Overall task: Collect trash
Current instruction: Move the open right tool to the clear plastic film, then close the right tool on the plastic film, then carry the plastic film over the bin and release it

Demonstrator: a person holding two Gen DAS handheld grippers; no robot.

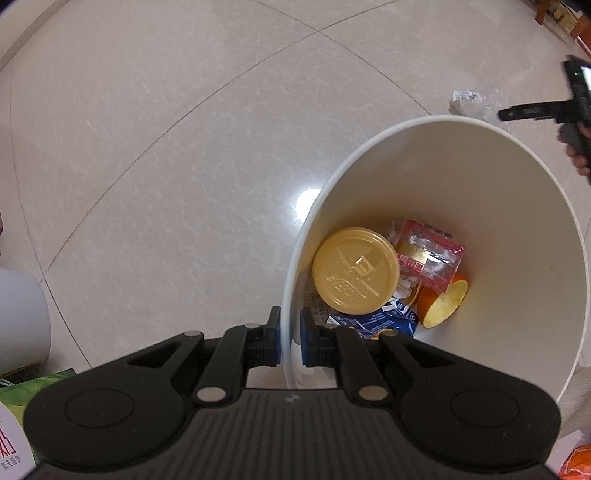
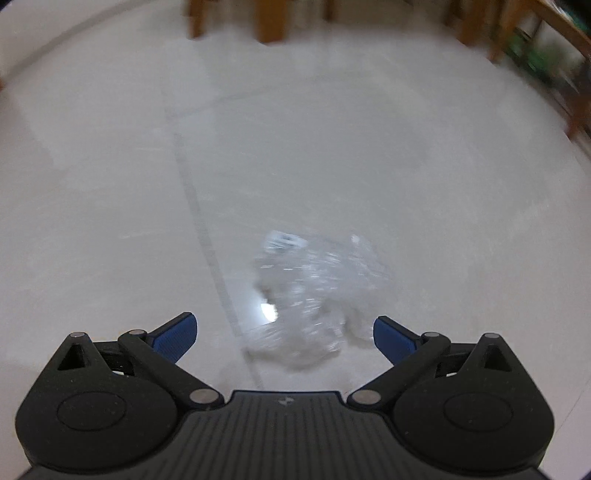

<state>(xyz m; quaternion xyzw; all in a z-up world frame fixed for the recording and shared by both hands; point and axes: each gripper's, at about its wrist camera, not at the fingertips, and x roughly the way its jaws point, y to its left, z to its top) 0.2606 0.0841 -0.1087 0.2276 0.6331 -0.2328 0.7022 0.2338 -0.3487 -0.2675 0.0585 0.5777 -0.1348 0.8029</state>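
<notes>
Clamped on the white bin's rim (image 1: pixel 291 295), the left gripper (image 1: pixel 290 334) holds it; the right gripper (image 2: pixel 285 338) gapes wide above a crumpled clear wrapper (image 2: pixel 314 295) on the floor (image 2: pixel 332 147).

Tiled floor (image 1: pixel 166 129), wooden furniture legs (image 2: pixel 271 22)

Pale tiled floor (image 1: pixel 166 147) bears crumpled clear plastic wrapper (image 2: pixel 314 295).

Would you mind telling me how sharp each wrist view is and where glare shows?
Left wrist view: sharp, with a round lamp glare on the glossy tiled floor beside the white plastic bin. Right wrist view: motion-blurred throughout, smearing the crumpled clear plastic wrapper and wooden furniture legs; a small bright glare sits at the wrapper's left edge.
</notes>
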